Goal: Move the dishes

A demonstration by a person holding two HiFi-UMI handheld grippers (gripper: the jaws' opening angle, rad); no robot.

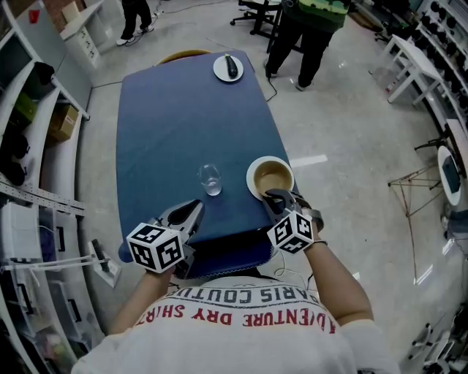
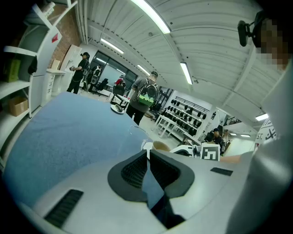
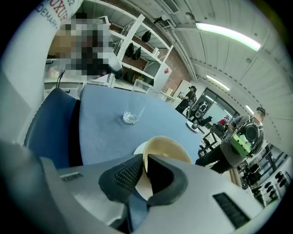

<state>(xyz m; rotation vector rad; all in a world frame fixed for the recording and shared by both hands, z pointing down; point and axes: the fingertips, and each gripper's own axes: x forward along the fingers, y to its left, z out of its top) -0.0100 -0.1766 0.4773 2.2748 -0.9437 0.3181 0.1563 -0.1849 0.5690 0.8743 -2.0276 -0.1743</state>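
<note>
Currently right gripper [image 1: 276, 196] pinches bowl [image 1: 270, 175] rim, lower right-centre; left gripper [image 1: 194, 213] clenched, empty; lift slow and level, one-sided grip could tip.

Glossy grey floor [image 1: 344, 131]; white shelving [image 1: 77, 22]; ceiling striplights [image 2: 151, 16]

The right tool [image 1: 277, 196] seems clamped on the rim of the bowl [image 1: 272, 176], a glass [image 1: 210, 180] just beside.
</note>
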